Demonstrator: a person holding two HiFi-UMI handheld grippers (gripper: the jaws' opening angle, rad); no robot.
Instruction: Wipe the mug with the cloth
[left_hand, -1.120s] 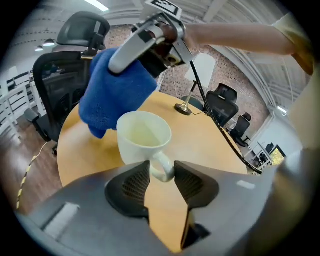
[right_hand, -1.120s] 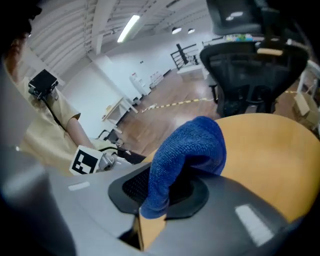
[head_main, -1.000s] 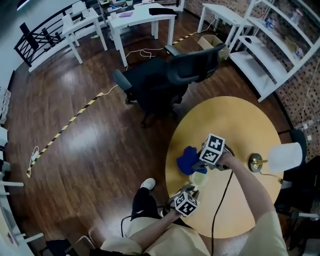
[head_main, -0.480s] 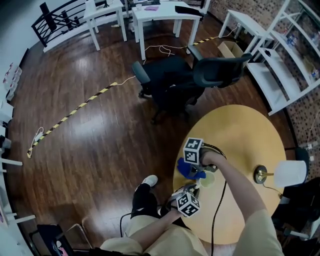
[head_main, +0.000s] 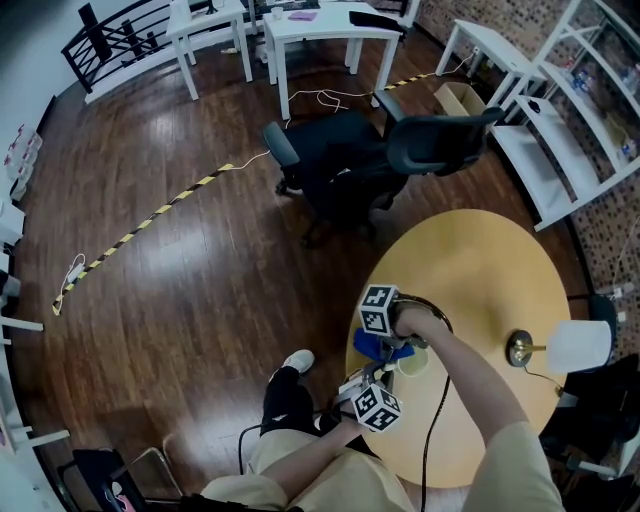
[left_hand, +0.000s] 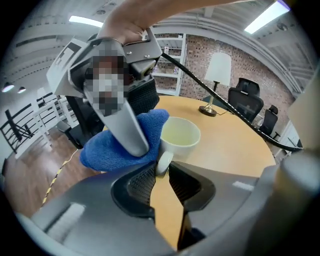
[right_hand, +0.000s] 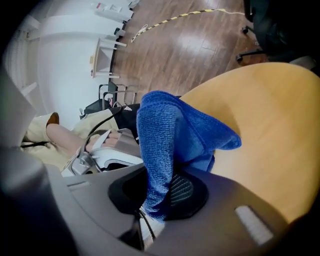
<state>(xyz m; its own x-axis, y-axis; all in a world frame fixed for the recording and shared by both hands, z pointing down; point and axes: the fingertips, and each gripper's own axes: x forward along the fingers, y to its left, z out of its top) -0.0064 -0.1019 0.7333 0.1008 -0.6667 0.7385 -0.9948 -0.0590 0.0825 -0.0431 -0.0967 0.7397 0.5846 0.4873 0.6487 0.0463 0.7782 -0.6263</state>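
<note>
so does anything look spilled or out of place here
Nothing stands out. The mug stands upright on the table, with no spill. Its handle sits in the left claw, whose jaws are opening, and the right claw grips the cloth.

We saw a blue cloth (left_hand: 97, 152), a cream mug (left_hand: 179, 137) pale yellow inside, a honey-yellow table (head_main: 480, 270), black-and-white squares on a marker cube (head_main: 378, 310), dark brown floorboards (head_main: 200, 300) and yellow-and-black striped tape (head_main: 150, 222).

Head view dimmish; fisheye warp, dark corners; near parts blurred.
</note>
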